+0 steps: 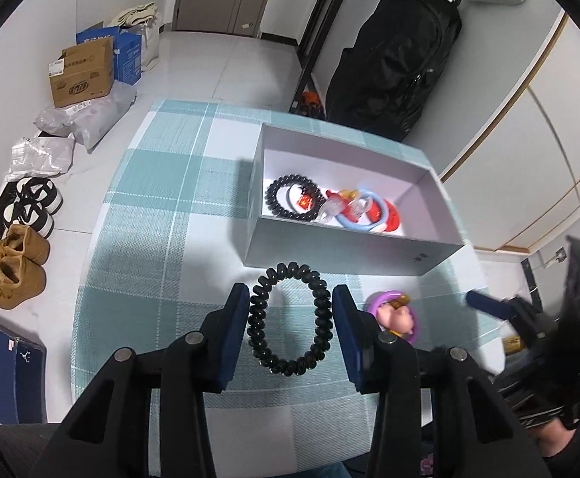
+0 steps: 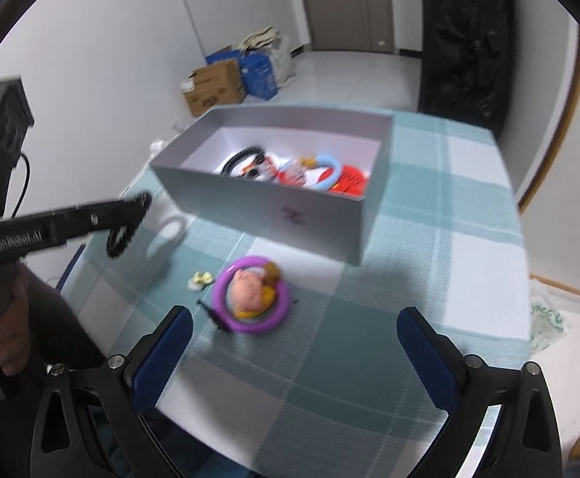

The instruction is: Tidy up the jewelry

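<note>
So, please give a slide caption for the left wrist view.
Left hand-held gripper holds a black spiral hair tie near the grey cardboard box.

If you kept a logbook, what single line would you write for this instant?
left gripper: shut on black coiled hair tie | right gripper: open, empty | purple ring with doll face: on checked cloth | grey box: partly filled

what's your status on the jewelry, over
Left gripper shut on black coil bracelet, lifted off the table. Right gripper open, empty, above purple ring toy. Grey box open, nothing blocking it.

A table under a teal-checked cloth (image 1: 162, 207) carries a grey box (image 1: 329, 245) — and, just beside it, a purple ring toy (image 2: 252, 298).
</note>
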